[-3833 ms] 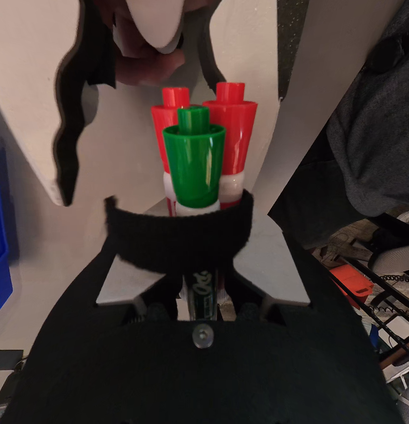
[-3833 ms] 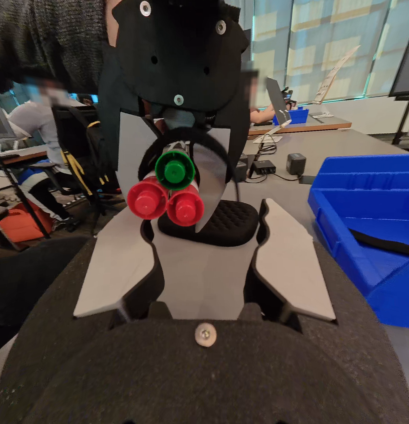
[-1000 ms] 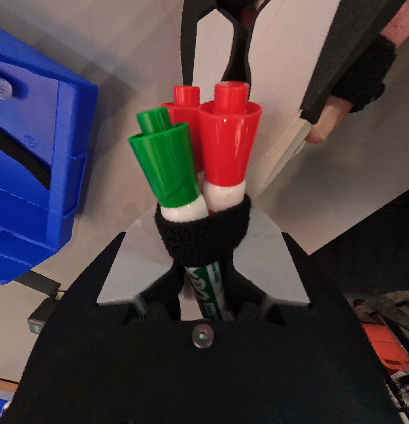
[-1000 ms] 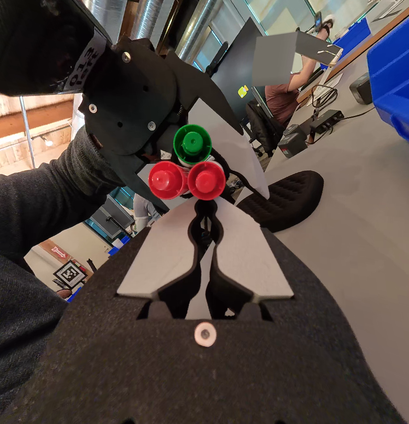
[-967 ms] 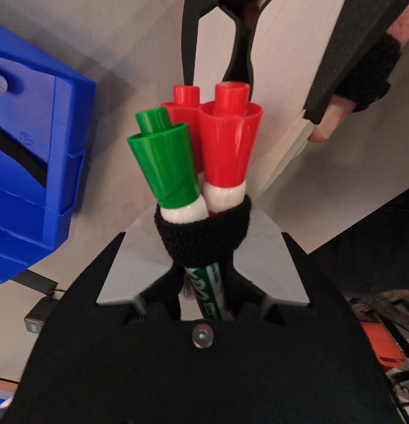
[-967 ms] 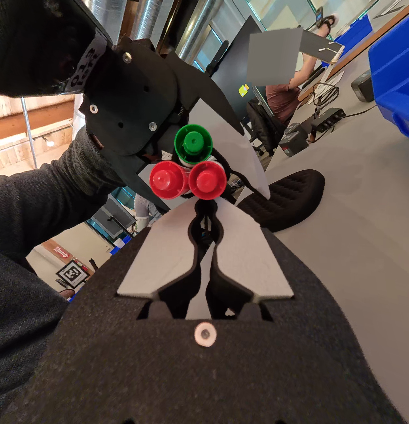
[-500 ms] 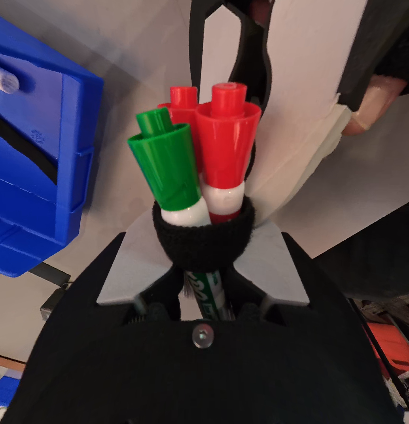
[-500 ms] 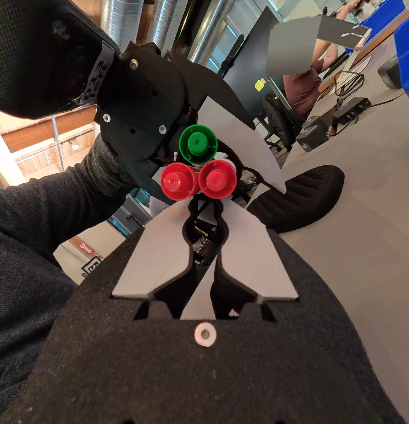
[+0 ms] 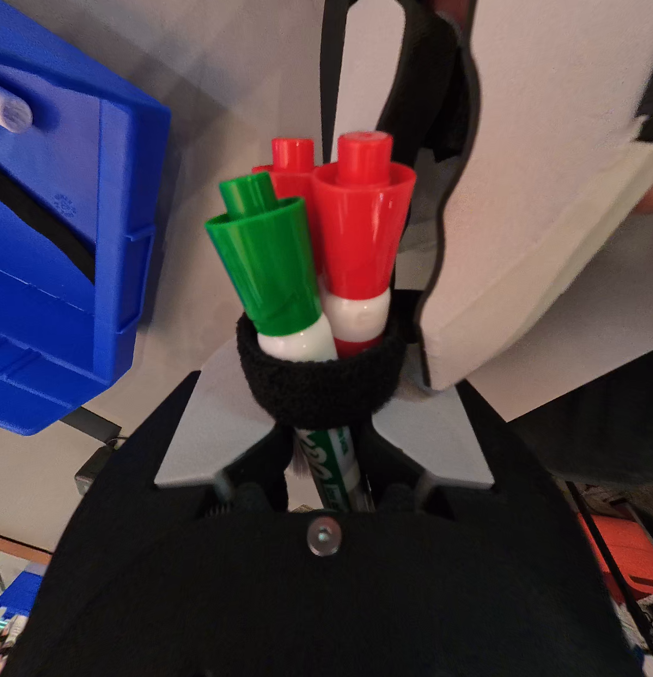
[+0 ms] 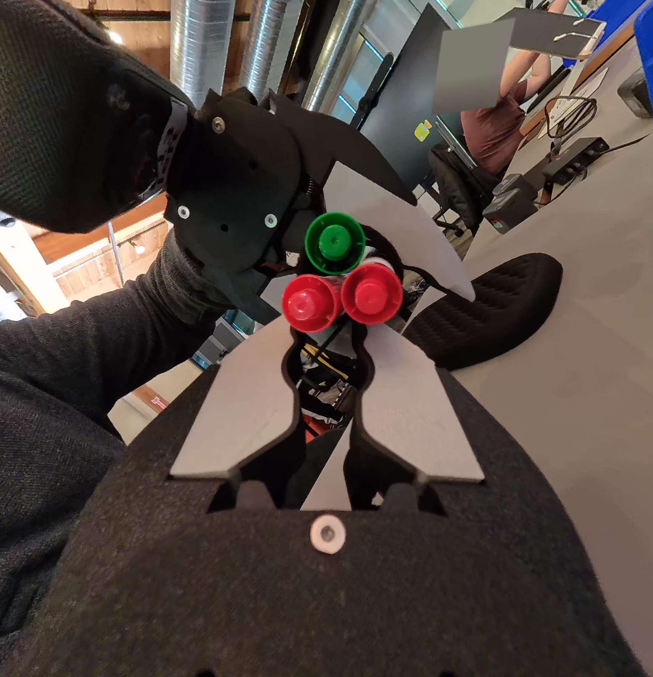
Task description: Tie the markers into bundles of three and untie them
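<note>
My left gripper (image 9: 323, 370) is shut on a bundle of three markers: a green one (image 9: 262, 263) and two red ones (image 9: 361, 227), caps pointing away from it. A black fabric band (image 9: 317, 388) wraps the bundle just above the fingertips. In the right wrist view I see the caps end-on: green (image 10: 334, 241) above two red (image 10: 308, 302). My right gripper (image 10: 328, 329) is open, its tips just under the red caps. One of its fingers (image 9: 446, 256) runs down the bundle's right side to the band.
A blue bin (image 9: 61, 256) stands at the left on the grey table (image 10: 574, 366). A black ridged pad (image 10: 482, 311) lies on the table behind the bundle. Black boxes and cables (image 10: 574, 157) and a seated person (image 10: 501, 121) are farther back. My right fingertips sit around 5 centimetres from my left ones.
My right gripper's jaws have opened wider and it has moved closer, its finger sliding down beside the bundle towards the band. The left gripper still holds the bundle.
</note>
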A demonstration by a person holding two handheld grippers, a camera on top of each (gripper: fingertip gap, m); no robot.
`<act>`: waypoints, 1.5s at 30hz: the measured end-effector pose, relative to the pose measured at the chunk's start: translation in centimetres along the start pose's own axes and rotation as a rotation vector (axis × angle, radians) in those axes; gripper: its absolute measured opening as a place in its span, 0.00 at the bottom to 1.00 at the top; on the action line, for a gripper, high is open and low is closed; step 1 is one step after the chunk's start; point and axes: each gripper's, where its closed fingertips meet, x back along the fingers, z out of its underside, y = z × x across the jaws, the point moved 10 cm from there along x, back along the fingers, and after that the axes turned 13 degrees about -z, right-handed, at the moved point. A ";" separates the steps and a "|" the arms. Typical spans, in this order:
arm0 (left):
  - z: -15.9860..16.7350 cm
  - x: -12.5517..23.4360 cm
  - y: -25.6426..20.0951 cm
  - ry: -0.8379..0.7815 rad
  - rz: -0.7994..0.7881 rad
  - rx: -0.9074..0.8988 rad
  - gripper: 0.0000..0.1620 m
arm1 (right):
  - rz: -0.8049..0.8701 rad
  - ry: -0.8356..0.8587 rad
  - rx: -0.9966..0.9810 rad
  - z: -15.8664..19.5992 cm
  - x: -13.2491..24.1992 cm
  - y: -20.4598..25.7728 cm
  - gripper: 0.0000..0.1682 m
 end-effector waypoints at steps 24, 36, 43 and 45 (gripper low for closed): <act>0.4 -0.4 0.0 0.012 0.037 0.013 0.25 | -0.088 0.070 0.183 0.2 -0.9 1.7 0.17; 1.0 0.1 0.7 0.045 0.113 0.015 0.26 | 0.159 0.241 0.520 0.0 0.1 4.8 0.22; 0.0 1.1 -0.2 0.062 0.193 0.017 0.26 | 0.366 0.584 0.983 0.7 -1.5 6.8 0.05; -0.3 1.1 -0.6 0.082 0.171 -0.008 0.26 | 0.361 0.552 1.002 0.7 -1.8 7.2 0.05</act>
